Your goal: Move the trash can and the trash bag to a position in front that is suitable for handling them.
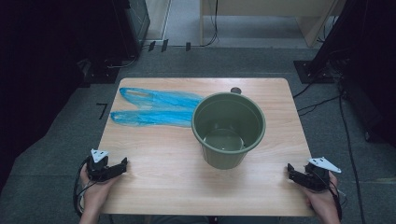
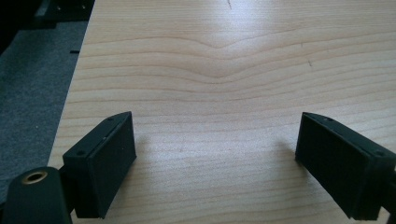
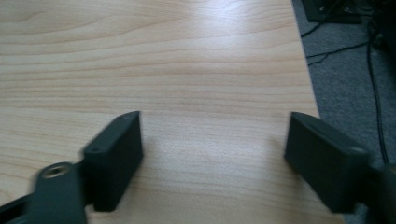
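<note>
Both the left tongs (image 1: 122, 164) and the right tongs (image 1: 290, 170) rested wide open and empty at the near corners of the worktop (image 1: 163, 182), well apart from the green bucket (image 1: 228, 128) standing upright beside the blue bag (image 1: 154, 108).

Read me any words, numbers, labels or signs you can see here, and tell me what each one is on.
"7": a dark mark on the grey floor, just left of the table.
Green bucket: no print that I can make out.
Blue plastic bag: no lettering that I can make out.
</note>
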{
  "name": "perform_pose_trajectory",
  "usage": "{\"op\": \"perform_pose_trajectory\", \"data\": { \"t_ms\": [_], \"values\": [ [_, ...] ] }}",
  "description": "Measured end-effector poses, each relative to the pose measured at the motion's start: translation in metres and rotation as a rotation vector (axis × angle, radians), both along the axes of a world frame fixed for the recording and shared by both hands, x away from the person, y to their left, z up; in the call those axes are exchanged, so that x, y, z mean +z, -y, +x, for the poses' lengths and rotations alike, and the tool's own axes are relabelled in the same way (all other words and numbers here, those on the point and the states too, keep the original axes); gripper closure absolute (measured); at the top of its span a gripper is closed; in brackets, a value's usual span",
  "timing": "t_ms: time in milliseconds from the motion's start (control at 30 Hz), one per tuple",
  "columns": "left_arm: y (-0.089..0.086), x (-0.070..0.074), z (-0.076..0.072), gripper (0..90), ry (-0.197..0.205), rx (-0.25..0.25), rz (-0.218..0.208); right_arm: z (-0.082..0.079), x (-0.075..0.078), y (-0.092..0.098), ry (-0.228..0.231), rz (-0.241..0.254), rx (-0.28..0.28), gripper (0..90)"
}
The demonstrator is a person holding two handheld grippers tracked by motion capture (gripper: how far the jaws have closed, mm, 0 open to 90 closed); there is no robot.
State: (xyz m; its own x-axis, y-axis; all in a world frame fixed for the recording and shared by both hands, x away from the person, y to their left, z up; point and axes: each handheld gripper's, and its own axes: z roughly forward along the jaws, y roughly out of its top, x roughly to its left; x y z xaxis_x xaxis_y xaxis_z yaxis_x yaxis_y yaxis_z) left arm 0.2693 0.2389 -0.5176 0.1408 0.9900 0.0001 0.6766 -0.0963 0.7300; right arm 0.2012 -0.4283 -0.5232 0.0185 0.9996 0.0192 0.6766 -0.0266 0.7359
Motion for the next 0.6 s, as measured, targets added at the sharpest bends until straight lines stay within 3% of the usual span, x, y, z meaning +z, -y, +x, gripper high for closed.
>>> {"op": "perform_pose_trajectory", "data": {
  "t_ms": [33,67,133,300,400,533,567,600],
  "values": [
    [0.0,0.0,0.0,11.2,0.0,-0.001,0.0,-0.001,0.003,-0.002,0.0,0.007,-0.029,36.8],
    [0.0,0.0,0.0,11.2,0.0,-0.002,0.001,-0.001,0.003,-0.002,0.0,0.007,-0.029,36.8],
    [0.0,0.0,0.0,11.2,0.001,-0.003,0.0,-0.001,0.007,-0.011,0.03,0.012,-0.026,46.5],
    [0.001,0.0,0.0,11.5,0.0,-0.011,0.001,0.011,0.019,-0.035,0.164,0.01,0.018,53.8],
    [0.002,0.0,0.0,12.3,0.002,-0.014,0.001,0.018,0.022,-0.046,0.19,-0.002,0.054,55.1],
    [0.004,0.002,0.0,15.6,-0.008,-0.007,0.004,0.036,0.026,-0.071,0.187,-0.023,0.103,60.1],
    [0.005,0.003,-0.001,22.1,-0.005,0.0,0.003,0.043,0.03,-0.082,0.189,-0.019,0.109,63.0],
    [0.006,0.003,-0.001,22.1,0.002,0.012,0.004,0.043,0.03,-0.082,0.189,-0.019,0.109,63.0]
  ]
}}
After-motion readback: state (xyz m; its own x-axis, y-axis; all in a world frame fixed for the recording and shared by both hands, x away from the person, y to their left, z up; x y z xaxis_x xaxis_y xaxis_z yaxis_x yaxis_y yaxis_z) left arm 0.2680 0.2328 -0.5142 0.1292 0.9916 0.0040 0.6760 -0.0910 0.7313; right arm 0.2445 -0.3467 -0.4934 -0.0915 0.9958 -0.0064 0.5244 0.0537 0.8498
